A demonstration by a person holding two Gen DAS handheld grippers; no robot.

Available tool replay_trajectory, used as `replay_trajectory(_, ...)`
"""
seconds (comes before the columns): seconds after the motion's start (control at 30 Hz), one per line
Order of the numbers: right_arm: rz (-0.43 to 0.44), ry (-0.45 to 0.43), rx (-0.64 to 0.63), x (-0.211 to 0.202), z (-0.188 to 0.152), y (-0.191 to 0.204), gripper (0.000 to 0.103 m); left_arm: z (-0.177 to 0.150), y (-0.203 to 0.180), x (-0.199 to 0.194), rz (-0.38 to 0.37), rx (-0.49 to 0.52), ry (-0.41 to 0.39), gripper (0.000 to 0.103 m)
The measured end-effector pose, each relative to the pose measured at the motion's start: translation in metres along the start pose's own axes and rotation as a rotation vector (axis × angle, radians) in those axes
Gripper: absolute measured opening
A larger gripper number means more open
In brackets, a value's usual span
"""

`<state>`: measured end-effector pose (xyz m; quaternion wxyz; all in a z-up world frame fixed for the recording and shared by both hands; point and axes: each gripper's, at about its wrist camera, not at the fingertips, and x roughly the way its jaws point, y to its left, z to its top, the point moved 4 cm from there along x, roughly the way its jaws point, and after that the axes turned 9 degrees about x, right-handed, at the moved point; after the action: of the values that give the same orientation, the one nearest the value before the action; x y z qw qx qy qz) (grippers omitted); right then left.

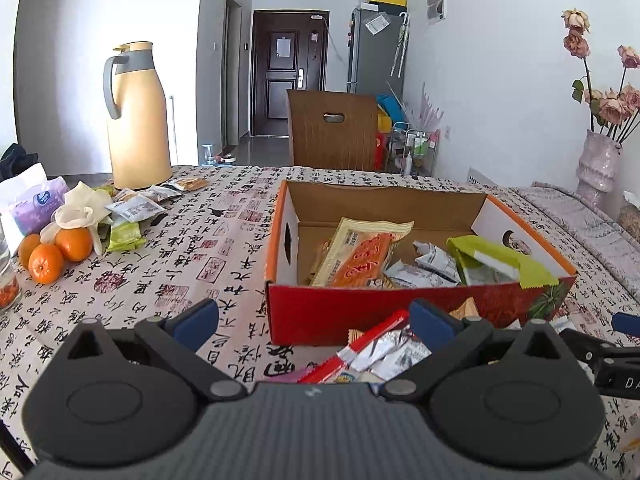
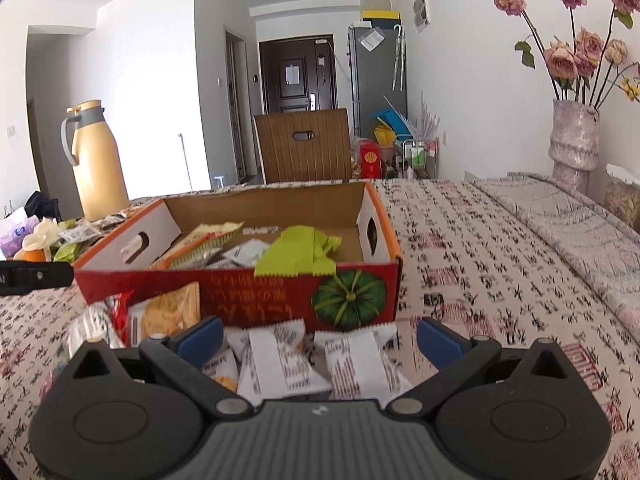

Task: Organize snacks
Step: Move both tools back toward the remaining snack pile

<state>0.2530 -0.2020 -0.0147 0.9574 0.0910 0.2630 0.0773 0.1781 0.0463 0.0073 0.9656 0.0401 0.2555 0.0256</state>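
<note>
A red and orange cardboard box (image 1: 360, 312) (image 2: 256, 292) sits on the patterned tablecloth and holds several snack packets, among them an orange one (image 1: 360, 256) and a lime-green one (image 1: 500, 260) (image 2: 300, 252). Loose packets lie in front of the box: red and silver ones (image 1: 372, 352) and white ones (image 2: 288, 364). My left gripper (image 1: 314, 322) hangs open above the red and silver packets. Over the white packets my right gripper (image 2: 320, 338) is open, holding nothing. More packets (image 1: 132, 212) lie at the far left.
A yellow thermos jug (image 1: 136, 120) stands at the back left. Three oranges (image 1: 52, 252), a tissue pack (image 1: 36, 204) and a glass (image 1: 6, 276) crowd the left edge. A vase of dried roses (image 2: 572, 140) stands at the right. A wooden chair (image 1: 332, 132) is behind the table.
</note>
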Motion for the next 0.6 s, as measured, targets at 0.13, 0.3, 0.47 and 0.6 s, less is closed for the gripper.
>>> replay_trajectory(0.13,-0.001,0.016,-0.001,-0.002,-0.008,-0.001,0.103,-0.005,-0.001,0.005,0.003,0.005,0.006,0.103)
replay_trajectory(0.3,-0.004,0.015,0.001,-0.003,-0.011,-0.002,0.103,-0.01,0.0,0.009,0.004,-0.002,0.003,0.103)
replay_trajectory(0.47,-0.007,0.003,-0.015,-0.002,-0.012,0.001,0.103,-0.013,0.001,0.01,0.0,-0.002,0.003,0.103)
replay_trajectory(0.6,-0.013,0.007,-0.026,0.0,-0.012,0.003,0.103,-0.017,0.003,0.014,-0.005,-0.012,0.008,0.103)
